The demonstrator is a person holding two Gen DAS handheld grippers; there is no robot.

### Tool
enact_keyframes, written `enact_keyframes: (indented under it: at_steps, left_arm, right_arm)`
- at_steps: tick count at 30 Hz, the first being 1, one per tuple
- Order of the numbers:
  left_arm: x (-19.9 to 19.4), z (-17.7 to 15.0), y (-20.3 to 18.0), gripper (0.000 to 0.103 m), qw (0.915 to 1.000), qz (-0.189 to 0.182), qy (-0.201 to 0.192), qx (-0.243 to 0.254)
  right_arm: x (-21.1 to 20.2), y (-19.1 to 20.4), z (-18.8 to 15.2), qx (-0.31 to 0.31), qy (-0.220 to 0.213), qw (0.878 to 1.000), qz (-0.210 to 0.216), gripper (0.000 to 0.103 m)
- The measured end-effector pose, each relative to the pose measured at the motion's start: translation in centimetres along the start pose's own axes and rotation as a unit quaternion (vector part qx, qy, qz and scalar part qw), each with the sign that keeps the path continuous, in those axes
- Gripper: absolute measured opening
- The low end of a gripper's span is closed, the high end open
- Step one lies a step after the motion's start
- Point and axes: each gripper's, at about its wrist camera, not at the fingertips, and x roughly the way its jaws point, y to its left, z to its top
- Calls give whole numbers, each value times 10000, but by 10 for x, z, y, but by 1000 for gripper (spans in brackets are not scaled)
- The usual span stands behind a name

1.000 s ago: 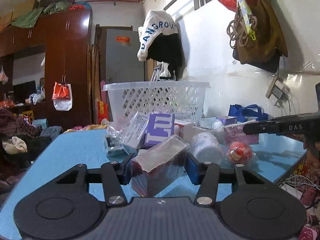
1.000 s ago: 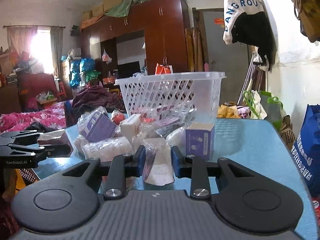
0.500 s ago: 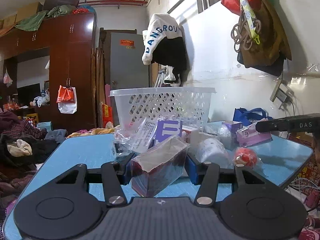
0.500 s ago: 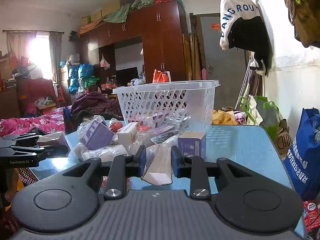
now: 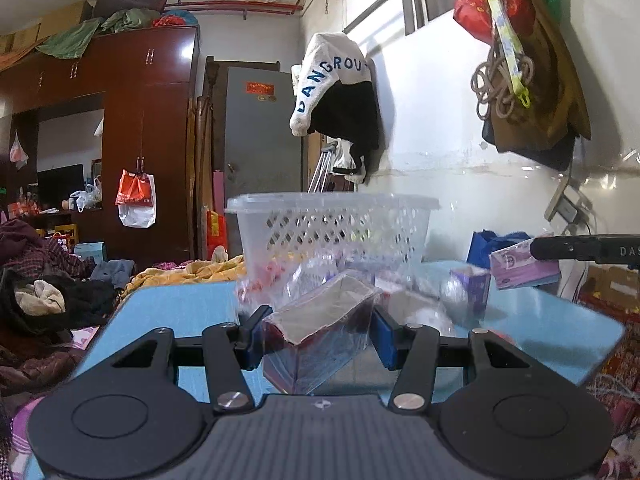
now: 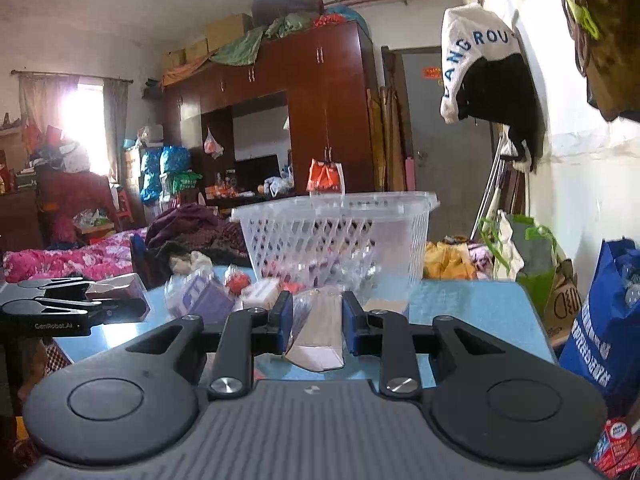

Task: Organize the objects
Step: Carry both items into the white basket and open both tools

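We read "DANGROU" in blue letters on the white garment hanging on the wall. The right hand-held gripper shows "DAS" on its side; the left hand-held gripper reads "GenRobot.AI".

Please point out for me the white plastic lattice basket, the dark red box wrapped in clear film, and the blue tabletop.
White plastic lattice basket [image 5: 336, 228]: left wrist view, on its front lattice wall.
Dark red box wrapped in clear film [image 5: 320, 340]: left wrist view, on its near side.
Blue tabletop [image 6: 472, 304]: right wrist view, on a bare patch.
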Motion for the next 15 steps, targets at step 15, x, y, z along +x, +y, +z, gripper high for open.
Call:
enact_keyframes:
  at_steps: [15]
  left_arm:
    - [120,146,20,56,9983,-26,524,-262]
  right_arm:
    - [99,-1,121,-491,-175,9965,-652,29]
